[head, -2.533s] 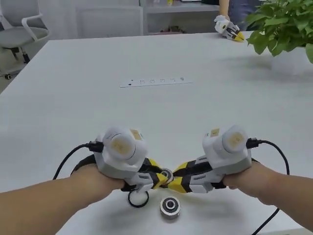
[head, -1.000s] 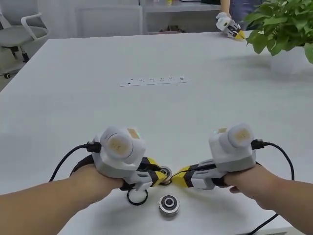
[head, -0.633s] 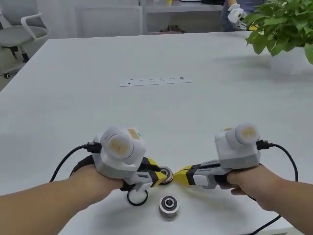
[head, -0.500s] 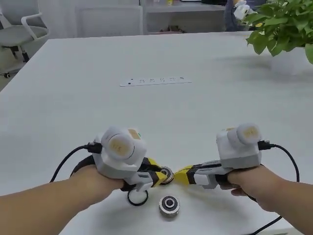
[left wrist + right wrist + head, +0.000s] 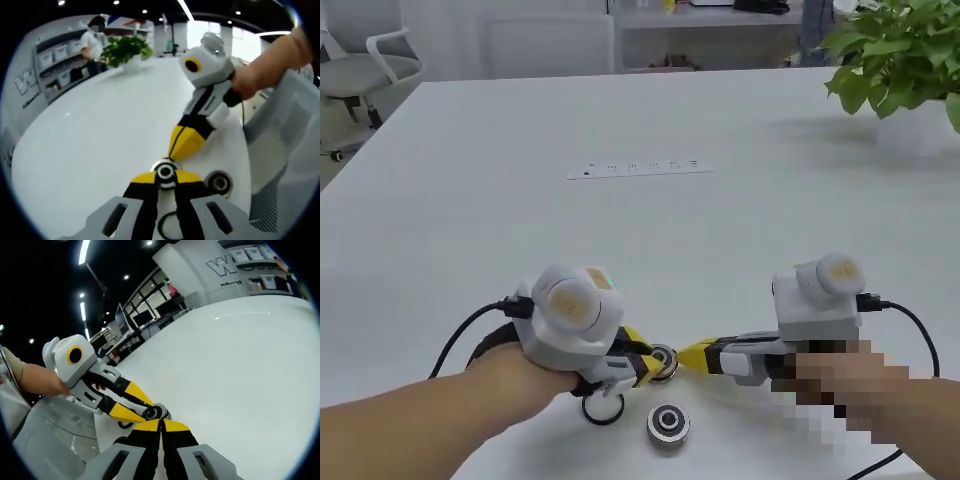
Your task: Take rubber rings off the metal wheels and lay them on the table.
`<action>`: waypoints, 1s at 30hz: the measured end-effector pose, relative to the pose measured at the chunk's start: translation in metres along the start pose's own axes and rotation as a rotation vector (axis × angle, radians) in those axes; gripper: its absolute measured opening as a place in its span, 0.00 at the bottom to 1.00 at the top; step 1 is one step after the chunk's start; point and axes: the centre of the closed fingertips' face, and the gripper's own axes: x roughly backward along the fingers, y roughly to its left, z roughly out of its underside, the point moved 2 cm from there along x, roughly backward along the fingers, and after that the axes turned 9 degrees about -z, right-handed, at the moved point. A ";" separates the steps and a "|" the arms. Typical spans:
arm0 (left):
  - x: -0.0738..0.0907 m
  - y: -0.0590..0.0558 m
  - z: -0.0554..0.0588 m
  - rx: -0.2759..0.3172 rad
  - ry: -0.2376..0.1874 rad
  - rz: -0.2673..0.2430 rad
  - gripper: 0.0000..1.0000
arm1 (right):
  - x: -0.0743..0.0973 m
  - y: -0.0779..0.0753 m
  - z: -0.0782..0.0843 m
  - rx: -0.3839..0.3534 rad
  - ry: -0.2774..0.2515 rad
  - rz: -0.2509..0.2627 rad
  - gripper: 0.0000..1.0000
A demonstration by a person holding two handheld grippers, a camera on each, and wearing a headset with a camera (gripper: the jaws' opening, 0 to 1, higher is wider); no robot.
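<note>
Drawn rightward, the right gripper has jaws closed, seemingly empty; left gripper clamps wheel.

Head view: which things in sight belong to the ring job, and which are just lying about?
Job: metal wheel gripped in the left claw; second metal wheel lying free; rubber ring lying loose; right claw, shut, tip near the gripped wheel.
Lying about: power strip; potted plant; office chair.
</note>
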 end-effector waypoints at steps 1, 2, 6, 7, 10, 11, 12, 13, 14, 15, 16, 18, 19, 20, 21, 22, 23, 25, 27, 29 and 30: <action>0.000 0.000 0.000 0.000 0.000 0.000 0.12 | 0.000 0.000 0.000 0.004 0.003 0.001 0.00; 0.000 0.000 0.000 -0.001 0.000 0.000 0.12 | 0.000 -0.001 0.000 0.005 0.004 0.000 0.00; 0.000 -0.001 0.000 -0.004 0.000 0.000 0.12 | 0.000 0.000 0.001 0.004 0.009 -0.004 0.00; 0.000 -0.001 0.000 -0.004 0.000 -0.001 0.12 | 0.000 0.000 0.001 0.000 0.007 -0.005 0.00; 0.000 -0.001 0.000 -0.005 0.000 -0.004 0.12 | 0.001 0.000 0.001 -0.017 -0.001 -0.008 0.00; 0.000 -0.001 0.000 -0.004 0.000 -0.005 0.12 | 0.001 0.000 0.000 -0.022 -0.005 -0.010 0.00; 0.000 -0.001 0.000 -0.003 0.001 -0.005 0.12 | 0.001 0.000 0.000 -0.028 -0.008 -0.011 0.00; 0.000 -0.001 0.000 -0.003 0.002 -0.006 0.12 | 0.001 0.001 0.000 -0.044 -0.017 -0.019 0.00; 0.000 -0.001 0.000 -0.003 0.004 -0.007 0.12 | 0.001 0.001 0.000 -0.049 -0.017 -0.015 0.00; 0.000 -0.001 0.000 -0.002 0.005 -0.008 0.12 | 0.001 0.001 0.000 -0.051 -0.018 -0.017 0.00; 0.000 -0.001 0.000 -0.002 0.007 -0.009 0.12 | 0.001 0.001 0.000 -0.049 -0.018 -0.018 0.00; 0.000 -0.001 0.000 -0.001 0.008 -0.012 0.12 | 0.000 0.002 -0.001 -0.048 -0.017 -0.019 0.00; 0.000 -0.001 0.000 0.000 0.009 -0.012 0.12 | 0.000 0.002 -0.001 -0.048 -0.017 -0.021 0.00; 0.000 -0.001 0.000 0.001 0.010 -0.012 0.11 | 0.000 0.003 -0.002 -0.047 -0.017 -0.024 0.00; -0.001 -0.001 0.000 0.001 0.012 -0.013 0.11 | -0.001 0.004 -0.002 -0.046 -0.016 -0.025 0.00; -0.001 -0.001 0.000 0.001 0.014 -0.014 0.11 | -0.001 0.005 -0.002 -0.047 -0.017 -0.027 0.00; -0.001 -0.001 0.000 0.000 0.017 -0.014 0.11 | -0.002 0.006 -0.003 -0.048 -0.017 -0.030 0.00; 0.000 -0.001 0.000 -0.001 0.019 -0.015 0.11 | -0.003 0.007 -0.003 -0.041 -0.015 -0.034 0.00; 0.000 -0.001 0.000 -0.001 0.020 -0.017 0.11 | -0.004 0.009 -0.004 -0.039 -0.014 -0.043 0.00; 0.000 -0.001 0.000 -0.002 0.021 -0.016 0.11 | -0.005 0.010 -0.004 -0.032 -0.011 -0.046 0.00; 0.000 -0.001 0.000 -0.002 0.021 -0.016 0.11 | -0.005 0.010 -0.004 -0.030 -0.010 -0.046 0.00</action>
